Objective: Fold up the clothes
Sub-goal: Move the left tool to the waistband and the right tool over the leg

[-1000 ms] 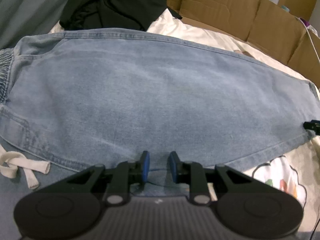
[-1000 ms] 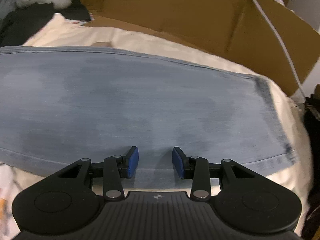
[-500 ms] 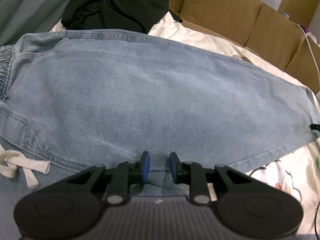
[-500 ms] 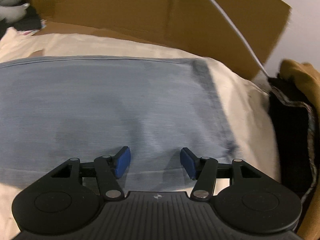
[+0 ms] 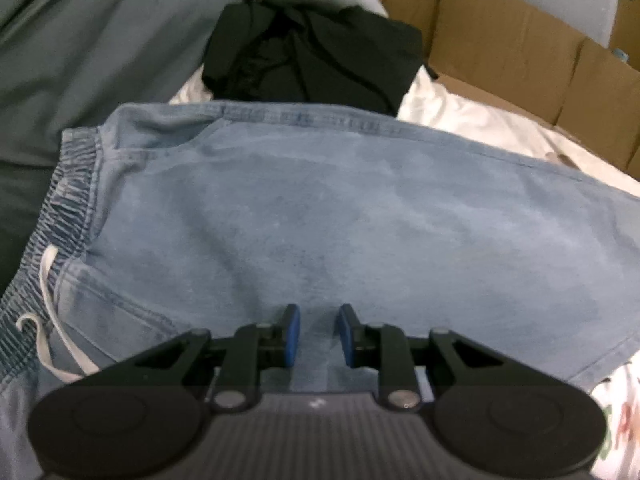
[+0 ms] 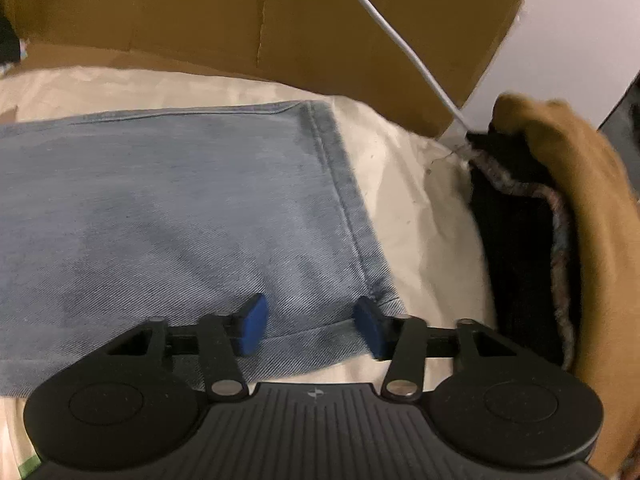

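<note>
On the bed sheet (image 6: 408, 200) lay the jeans (image 5: 340, 220), no writing legible. Left gripper (image 5: 316, 334), jaws narrowly apart, had shifted toward the waistband (image 5: 68, 200); right gripper (image 6: 310, 324), closing, reached the hem (image 6: 344, 208) corner.

The light blue jeans (image 5: 340, 216) lie spread flat on the bed, stretched crosswise ahead of both my pairs of jaws. Off to the left of my left jaws sits the gathered elastic waistband (image 5: 68, 196), with a white drawstring (image 5: 48, 312) trailing over the denim below it. A stitched pocket seam curves ahead and left of those jaws. The darker hemmed leg end (image 6: 340, 200) runs from ahead of my right jaws to their right tip, its near corner between them.
</note>
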Action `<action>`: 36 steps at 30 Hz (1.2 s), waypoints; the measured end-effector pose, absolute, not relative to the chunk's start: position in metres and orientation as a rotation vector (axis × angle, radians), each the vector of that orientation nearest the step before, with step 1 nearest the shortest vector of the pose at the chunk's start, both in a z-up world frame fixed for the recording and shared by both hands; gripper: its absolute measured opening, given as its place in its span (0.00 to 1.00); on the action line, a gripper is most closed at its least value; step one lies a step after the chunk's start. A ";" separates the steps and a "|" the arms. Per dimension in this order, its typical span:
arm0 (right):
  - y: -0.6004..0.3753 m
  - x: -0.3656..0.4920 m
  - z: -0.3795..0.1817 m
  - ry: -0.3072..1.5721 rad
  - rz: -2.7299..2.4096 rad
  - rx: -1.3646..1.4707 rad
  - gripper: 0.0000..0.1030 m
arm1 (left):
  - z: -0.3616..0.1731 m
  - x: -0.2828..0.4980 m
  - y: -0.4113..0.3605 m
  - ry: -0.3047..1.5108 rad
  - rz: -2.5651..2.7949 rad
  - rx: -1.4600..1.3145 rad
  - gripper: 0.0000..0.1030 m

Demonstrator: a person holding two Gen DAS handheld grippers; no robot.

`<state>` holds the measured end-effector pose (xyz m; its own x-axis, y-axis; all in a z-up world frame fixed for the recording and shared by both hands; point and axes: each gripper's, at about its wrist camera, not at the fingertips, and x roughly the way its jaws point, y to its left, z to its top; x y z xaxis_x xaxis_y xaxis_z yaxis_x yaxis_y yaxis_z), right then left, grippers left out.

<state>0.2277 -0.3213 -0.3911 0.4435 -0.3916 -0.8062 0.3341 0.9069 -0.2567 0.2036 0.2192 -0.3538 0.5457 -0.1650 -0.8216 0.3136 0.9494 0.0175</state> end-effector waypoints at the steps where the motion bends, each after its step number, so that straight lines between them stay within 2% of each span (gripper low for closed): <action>1: -0.314 0.227 -0.387 1.003 -0.432 -0.082 0.46 | -0.357 0.206 0.218 0.952 -0.289 0.175 0.23; 8: -0.255 0.225 -0.366 0.904 -0.212 -0.163 0.46 | -0.366 0.226 0.205 0.905 -0.304 0.206 0.26; 16: -0.180 0.236 -0.361 0.888 0.000 -0.129 0.46 | -0.369 0.245 0.187 0.884 -0.343 0.278 0.27; 29: -0.090 0.263 -0.368 0.924 0.136 -0.087 0.46 | -0.365 0.279 0.174 0.885 -0.385 0.269 0.40; 33: -0.062 0.292 -0.369 0.905 0.155 -0.050 0.46 | -0.366 0.300 0.164 0.907 -0.378 0.270 0.41; 36: -0.039 0.312 -0.368 0.891 0.187 -0.046 0.46 | -0.371 0.310 0.156 0.898 -0.361 0.265 0.46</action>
<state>0.3117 -0.0389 -0.3675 0.6135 0.1428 -0.7767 -0.1813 0.9827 0.0375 0.3099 0.1559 -0.3714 0.5693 -0.1943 -0.7988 0.4127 0.9079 0.0733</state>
